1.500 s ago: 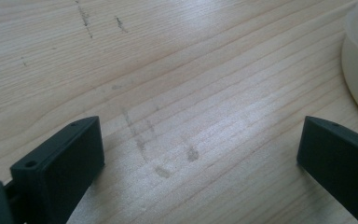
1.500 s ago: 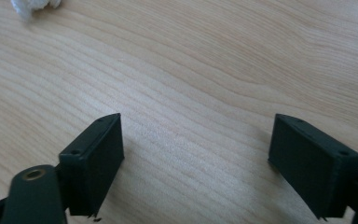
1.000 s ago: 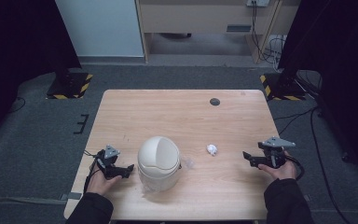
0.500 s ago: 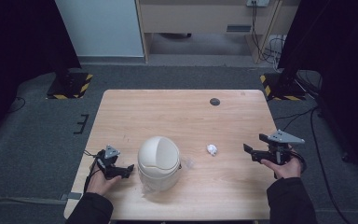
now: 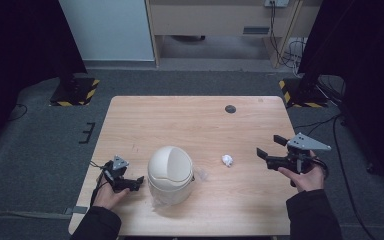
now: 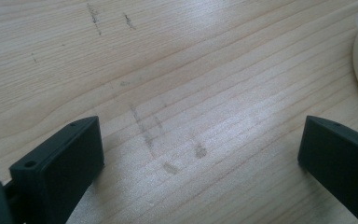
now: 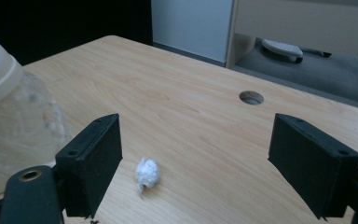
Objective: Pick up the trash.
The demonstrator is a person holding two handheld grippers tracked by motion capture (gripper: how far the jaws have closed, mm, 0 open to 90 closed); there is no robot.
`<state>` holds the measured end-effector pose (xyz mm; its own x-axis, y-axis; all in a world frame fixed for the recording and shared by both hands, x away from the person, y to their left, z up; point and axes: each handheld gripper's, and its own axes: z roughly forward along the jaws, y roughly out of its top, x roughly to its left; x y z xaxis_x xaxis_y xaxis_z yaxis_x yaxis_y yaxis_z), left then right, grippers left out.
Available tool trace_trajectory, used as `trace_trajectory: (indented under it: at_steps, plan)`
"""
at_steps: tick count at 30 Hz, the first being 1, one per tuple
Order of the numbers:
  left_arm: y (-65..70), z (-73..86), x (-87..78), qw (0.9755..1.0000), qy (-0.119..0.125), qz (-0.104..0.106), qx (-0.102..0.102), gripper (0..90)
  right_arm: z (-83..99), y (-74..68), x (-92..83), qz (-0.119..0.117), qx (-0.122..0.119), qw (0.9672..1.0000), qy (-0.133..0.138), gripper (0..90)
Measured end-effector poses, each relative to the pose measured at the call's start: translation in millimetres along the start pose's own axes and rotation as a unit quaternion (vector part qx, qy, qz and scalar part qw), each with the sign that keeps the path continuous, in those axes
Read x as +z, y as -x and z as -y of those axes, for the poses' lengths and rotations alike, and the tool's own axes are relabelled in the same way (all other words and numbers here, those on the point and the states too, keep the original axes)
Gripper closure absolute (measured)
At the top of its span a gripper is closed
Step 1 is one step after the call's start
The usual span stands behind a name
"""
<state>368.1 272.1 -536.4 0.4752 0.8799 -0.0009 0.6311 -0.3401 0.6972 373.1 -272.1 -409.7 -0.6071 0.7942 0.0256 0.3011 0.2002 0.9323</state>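
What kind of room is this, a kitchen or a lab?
Probably a lab or recording room, not a kitchen: a bare wooden table stands on grey carpet, ringed by black curtains, with cables at the back wall.

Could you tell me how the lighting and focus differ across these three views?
High view: the wooden table is evenly lit, its surroundings dark. Left gripper view: a pale sheen lies on the wood between the left tool jaws. Right gripper view: the paper ball is fairly sharp; the right tool jaws look soft.
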Motion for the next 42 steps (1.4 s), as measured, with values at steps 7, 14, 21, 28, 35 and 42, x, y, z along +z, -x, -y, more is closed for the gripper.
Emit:
trace_trajectory:
  at_steps: [7, 14, 21, 28, 35, 42]
  plan:
    - [0.0, 0.0, 0.0, 1.0000, 0.000, 0.000, 0.000, 0.0, -17.9, -13.7, -0.2, -0.017, -0.025, 0.9994, 0.015, 17.4]
    - [0.2, -0.1, 0.1, 1.0000, 0.000, -0.001, -0.001, 0.0, -34.2, -29.9, 1.8, -0.039, -0.040, 0.9980, 0.029, 17.5]
    - [0.3, -0.1, 0.1, 1.0000, 0.000, -0.002, -0.001, 0.0, -51.8, -44.2, 1.0, -0.057, -0.050, 0.9960, 0.048, 17.5]
    - [0.3, -0.1, 0.1, 1.0000, 0.000, -0.002, -0.001, 0.0, -70.0, -65.8, 6.1, -0.081, -0.067, 0.9926, 0.062, 17.4]
    - [0.3, -0.1, 0.2, 1.0000, 0.000, -0.002, -0.001, 0.0, -80.9, -84.0, 15.2, -0.102, -0.076, 0.9895, 0.069, 17.4]
    - [0.3, -0.1, 0.1, 1.0000, 0.000, -0.002, -0.001, 0.0, -89.4, -103.0, 22.6, -0.125, -0.085, 0.9858, 0.073, 17.4]
